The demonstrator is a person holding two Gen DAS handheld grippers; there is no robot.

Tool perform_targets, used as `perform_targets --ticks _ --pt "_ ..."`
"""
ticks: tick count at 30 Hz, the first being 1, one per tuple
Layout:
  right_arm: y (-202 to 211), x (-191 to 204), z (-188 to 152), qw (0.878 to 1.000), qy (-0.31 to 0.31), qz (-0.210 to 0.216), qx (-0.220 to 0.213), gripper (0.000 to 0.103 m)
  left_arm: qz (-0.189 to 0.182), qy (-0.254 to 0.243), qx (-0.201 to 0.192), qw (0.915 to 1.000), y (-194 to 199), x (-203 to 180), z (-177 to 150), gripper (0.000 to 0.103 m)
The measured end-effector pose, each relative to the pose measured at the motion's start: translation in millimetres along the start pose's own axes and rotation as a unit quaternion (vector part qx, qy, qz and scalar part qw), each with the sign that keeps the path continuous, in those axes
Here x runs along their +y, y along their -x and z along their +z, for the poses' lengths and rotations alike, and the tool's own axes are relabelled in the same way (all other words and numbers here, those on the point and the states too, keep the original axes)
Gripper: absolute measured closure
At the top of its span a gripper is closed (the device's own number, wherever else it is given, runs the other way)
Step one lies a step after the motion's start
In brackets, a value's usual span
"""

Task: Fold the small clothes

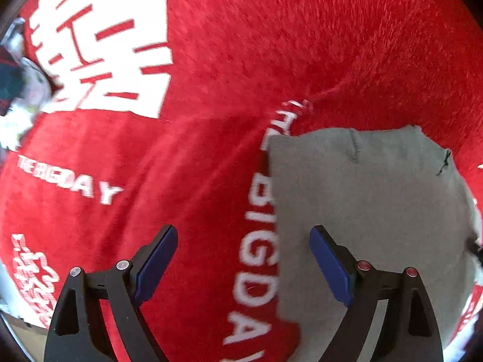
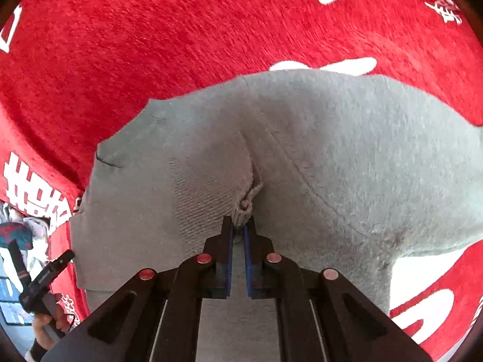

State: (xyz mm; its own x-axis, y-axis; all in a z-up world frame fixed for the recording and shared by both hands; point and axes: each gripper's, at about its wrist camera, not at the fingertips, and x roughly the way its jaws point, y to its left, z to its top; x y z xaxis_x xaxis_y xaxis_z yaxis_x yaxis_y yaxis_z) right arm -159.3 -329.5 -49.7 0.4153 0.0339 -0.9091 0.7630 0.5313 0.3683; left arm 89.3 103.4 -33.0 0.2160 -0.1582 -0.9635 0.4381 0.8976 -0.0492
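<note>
A small grey knit garment (image 2: 317,150) lies on a red blanket. My right gripper (image 2: 238,226) is shut on a pinched fold of the grey garment at its near middle, and the cloth puckers at the fingertips. In the left wrist view the grey garment (image 1: 371,199) lies flat at the right, with its left edge running between the fingers. My left gripper (image 1: 244,235) is open and empty, hovering over that left edge, with one finger over the red blanket and the other over the grey cloth.
The red fleece blanket (image 1: 271,45) with white lettering covers the whole surface and also shows in the right wrist view (image 2: 151,45). The other hand-held gripper (image 2: 45,274) shows at the left edge of the right wrist view. Clutter (image 1: 18,90) lies past the blanket's left edge.
</note>
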Motion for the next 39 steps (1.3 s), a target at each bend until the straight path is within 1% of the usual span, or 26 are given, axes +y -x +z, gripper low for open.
perform_targets --ticks 2,3,4,5,6,7,8,9,10,12,14,15,16,17,19,21,24,26,28,29,30,32,33,36,38,39 --pt "0.5 0.9 -1.5 1.0 0.006 -0.004 -0.003 0.095 -0.019 -0.004 0.021 0.9996 -16.4 -6.9 8.2 0.013" --pt "0.2 1.9 -2.0 1.0 0.01 -0.006 -0.003 0.095 -0.022 -0.005 0.032 0.9992 -24.2 -9.6 10.9 0.013" --pt "-0.4 2.7 -1.7 1.0 0.014 -0.007 -0.004 0.095 -0.025 -0.004 0.038 0.9989 -29.9 -10.5 12.8 0.018" --pt "0.3 2.9 -1.2 1.0 0.019 -0.011 -0.001 0.095 -0.04 0.0 0.036 0.9985 -32.1 -10.5 14.6 0.037" --pt "1.4 5.8 -0.4 1.0 0.024 -0.014 -0.001 0.095 -0.051 0.0 0.017 0.9985 -26.2 -10.6 16.8 0.058" --pt "2.2 11.9 0.5 0.999 0.032 -0.017 -0.006 0.095 -0.057 -0.002 0.011 0.9983 -21.6 -11.0 19.0 0.096" --pt "7.1 18.3 1.2 0.999 0.047 -0.02 -0.018 0.096 -0.058 -0.002 0.004 0.9983 -14.1 -10.4 21.8 0.095" --pt "11.2 24.7 1.2 0.997 0.066 -0.03 -0.03 0.096 -0.06 -0.002 -0.006 0.9982 -9.6 -9.3 22.2 0.095" --pt "10.7 27.8 1.2 0.995 0.079 -0.045 -0.034 0.096 -0.06 -0.008 -0.011 0.9981 -7.6 -8.9 21.8 0.095" --pt "-0.2 24.0 1.3 0.995 0.072 -0.06 -0.014 0.096 -0.04 -0.023 0.002 0.999 -15.9 -9.6 19.6 0.095" --pt "-5.2 14.0 0.2 0.997 0.055 -0.058 -0.004 0.095 -0.019 -0.016 -0.002 0.9997 -15.9 -6.0 18.0 0.095" --pt "-2.8 9.9 -0.3 0.997 0.048 -0.057 -0.007 0.093 -0.011 -0.009 -0.007 0.9999 -12.8 -3.3 16.8 0.095" --pt "-1.1 8.1 -0.8 0.997 0.045 -0.058 -0.008 0.084 0.011 0.003 -0.008 0.9999 -6.2 1.5 15.8 0.095" --pt "1.4 5.4 -1.7 0.997 0.041 -0.063 -0.006 0.079 0.019 0.007 -0.008 0.9998 -1.1 4.9 14.3 0.095" --pt "7.8 0.8 -5.4 0.997 0.032 -0.066 0.002 0.078 0.017 0.01 -0.009 0.9998 12.5 11.5 6.9 0.095" --pt "14.2 0.1 -10.3 0.998 0.027 -0.053 0.003 0.078 0.008 0.002 -0.007 0.9999 27.8 12.4 -4.1 0.095" --pt "24.2 12.9 -18.1 0.998 0.048 -0.027 -0.005 0.078 -0.003 -0.013 -0.008 0.9999 40.1 0.2 -18.6 0.095" --pt "22.2 32.2 -20.0 0.996 0.086 -0.022 -0.014 0.078 -0.003 -0.021 0.0 0.9998 36.8 -15.2 -26.8 0.095" --pt "12.9 47.4 -16.6 0.994 0.109 -0.023 -0.011 0.078 0.006 -0.033 0.021 0.9992 20.6 -32.7 -34.0 0.095" --pt "5.1 51.2 -14.9 0.993 0.115 -0.023 -0.006 0.078 0.019 -0.041 0.028 0.9986 12.4 -38.6 -39.1 0.095" --pt "-4.8 51.9 -13.4 0.992 0.12 -0.033 0.005 0.078 0.034 -0.047 0.028 0.998 7.1 -42.3 -43.5 0.095" --pt "-17.6 46.6 -13.6 0.991 0.117 -0.063 0.03 0.077 0.05 -0.057 0.005 0.9971 9.2 -48.3 -49.8 0.095" --pt "-16.2 41.0 -13.6 0.993 0.101 -0.047 0.03 0.077 0.054 -0.06 0.008 0.9967 10.9 -50.1 -50.9 0.095" --pt "-7.4 34.1 -13.6 0.995 0.083 -0.047 0.037 0.069 0.045 -0.051 0.013 0.9976 21.9 -49.2 -53.5 0.095" --pt "2.5 28.3 -16.1 0.996 0.074 -0.028 0.039 0.053 0.037 -0.048 0.014 0.9981 29.8 -49.2 -55.1 0.095" --pt "6.7 27.5 -17.5 0.996 0.075 -0.023 0.039 0.051 0.037 -0.048 0.013 0.9981 33.9 -50.2 -56.6 0.095"
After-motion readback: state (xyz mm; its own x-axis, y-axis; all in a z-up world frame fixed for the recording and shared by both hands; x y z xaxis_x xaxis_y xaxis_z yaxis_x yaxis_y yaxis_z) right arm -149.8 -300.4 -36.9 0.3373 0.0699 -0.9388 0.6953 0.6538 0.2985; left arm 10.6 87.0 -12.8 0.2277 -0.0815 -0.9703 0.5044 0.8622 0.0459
